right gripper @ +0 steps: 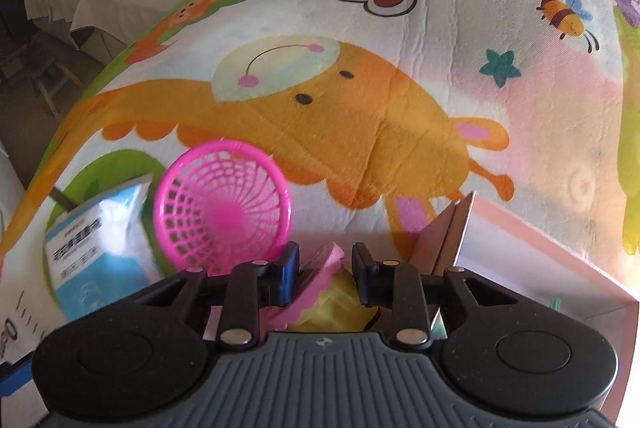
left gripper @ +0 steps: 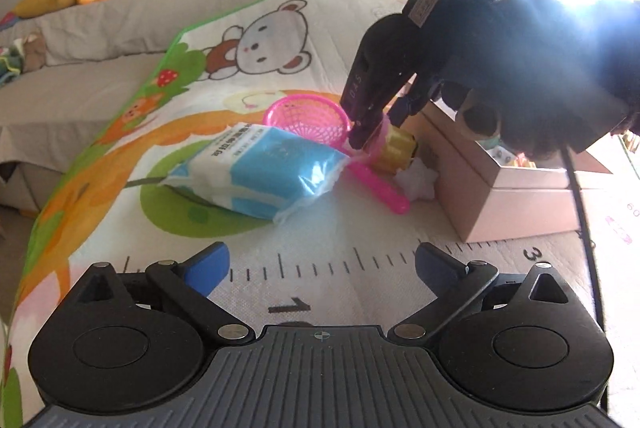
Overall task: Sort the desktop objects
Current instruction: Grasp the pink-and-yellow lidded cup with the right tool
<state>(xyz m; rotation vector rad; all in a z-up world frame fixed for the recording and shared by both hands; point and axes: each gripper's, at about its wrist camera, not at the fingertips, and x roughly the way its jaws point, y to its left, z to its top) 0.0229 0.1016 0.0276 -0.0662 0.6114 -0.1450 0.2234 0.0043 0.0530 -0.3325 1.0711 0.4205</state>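
The left claw [left gripper: 322, 264] is hanging low over the near edge of the play mat [left gripper: 360, 28], beside the printed ruler marks, with its fingers wide apart and nothing between them. It is taking no part in the work now.

A little farther in, the things are lying in one group: a blue and white tissue pack [left gripper: 260, 168], the pink toy strainer [left gripper: 308, 122] leaning behind it, a small white crumpled piece [left gripper: 418, 180], and the yellow ribbed toy with a pink top [left gripper: 394, 148]. Just to the right of this group, the open pink box [left gripper: 504, 200] is standing near the right edge of the mat.

The right claw [right gripper: 325, 274] is coming down onto the yellow and pink toy. Its fingers are partly apart, one on each side of the pink top, and I cannot tell whether they are touching it already; it does not seem clamped.

The sorting seems to be in an early or middle stage. Some small things are showing inside the box, but they are too hidden to name. The pack, the strainer, the white piece and the toy are all lying outside, so most work is probably left.
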